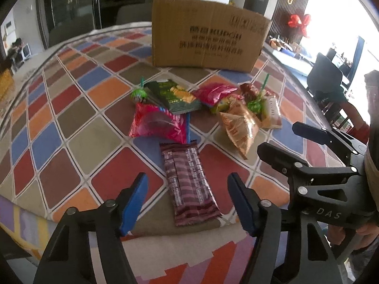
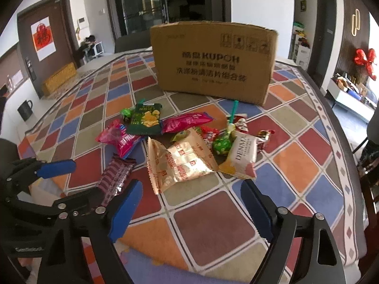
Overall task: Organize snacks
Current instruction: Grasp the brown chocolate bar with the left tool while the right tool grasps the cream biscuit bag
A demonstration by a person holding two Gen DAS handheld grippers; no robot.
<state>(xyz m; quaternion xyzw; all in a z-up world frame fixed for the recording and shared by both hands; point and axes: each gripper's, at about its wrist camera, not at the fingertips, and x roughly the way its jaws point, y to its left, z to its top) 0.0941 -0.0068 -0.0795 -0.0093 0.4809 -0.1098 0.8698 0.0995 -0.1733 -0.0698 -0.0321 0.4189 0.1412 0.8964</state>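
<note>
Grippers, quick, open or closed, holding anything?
Left gripper: open, holding nothing, above the maroon striped foil snack bar.
Right gripper: open, holding nothing.

Left tool (image 1: 187, 201) and right tool (image 2: 189, 210) hover side by side, jaws apart.

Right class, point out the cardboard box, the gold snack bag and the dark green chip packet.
Box (image 2: 213, 64): right wrist view, middle of its printed front.
Gold bag (image 2: 184, 163): right wrist view, centre of the crinkled face.
Green packet (image 1: 174, 95): left wrist view, middle of the chip picture.
</note>
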